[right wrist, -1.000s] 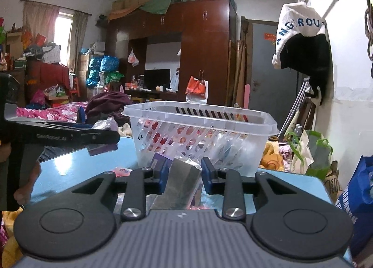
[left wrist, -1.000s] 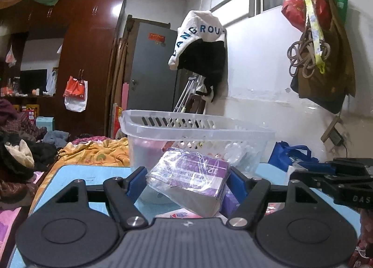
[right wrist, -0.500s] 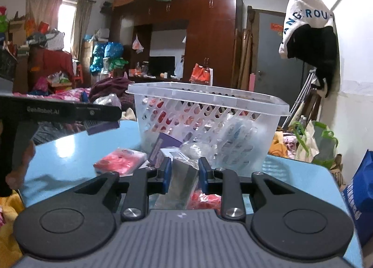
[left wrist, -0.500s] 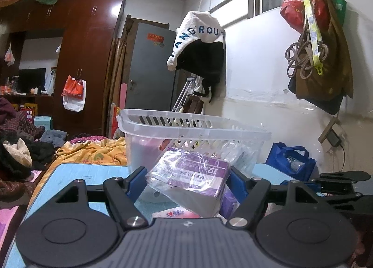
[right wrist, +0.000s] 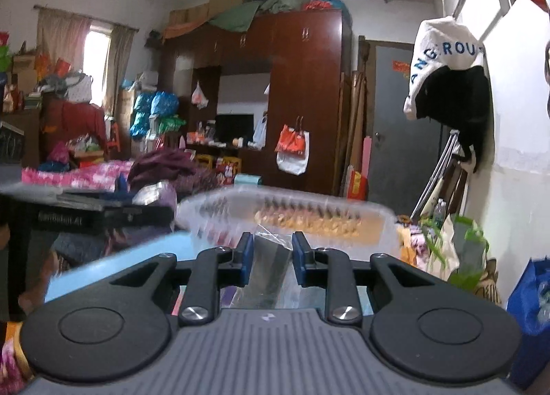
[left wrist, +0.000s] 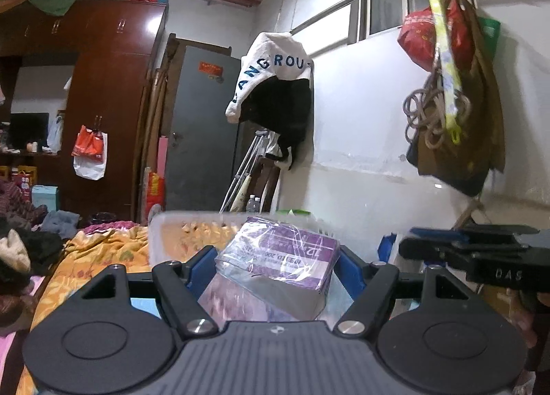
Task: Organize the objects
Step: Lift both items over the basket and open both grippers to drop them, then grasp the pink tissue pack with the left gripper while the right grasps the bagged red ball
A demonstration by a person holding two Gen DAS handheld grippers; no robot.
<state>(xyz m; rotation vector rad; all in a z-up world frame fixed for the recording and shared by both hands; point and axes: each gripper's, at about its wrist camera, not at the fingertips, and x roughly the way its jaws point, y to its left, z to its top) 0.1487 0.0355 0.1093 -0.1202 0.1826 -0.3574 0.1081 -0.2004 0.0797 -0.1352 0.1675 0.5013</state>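
Left wrist view: left gripper (left wrist: 271,266) clamps the purple wrapped pack (left wrist: 282,257), raised before the basket (left wrist: 192,223) for loading. Right gripper (right wrist: 272,250) pinches a grey packet (right wrist: 270,257) narrowly, also before the basket.

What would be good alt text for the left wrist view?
The left gripper holds a purple plastic-wrapped pack between its blue fingers, above a clear plastic basket. The right gripper enters from the right; a cluttered room lies behind.
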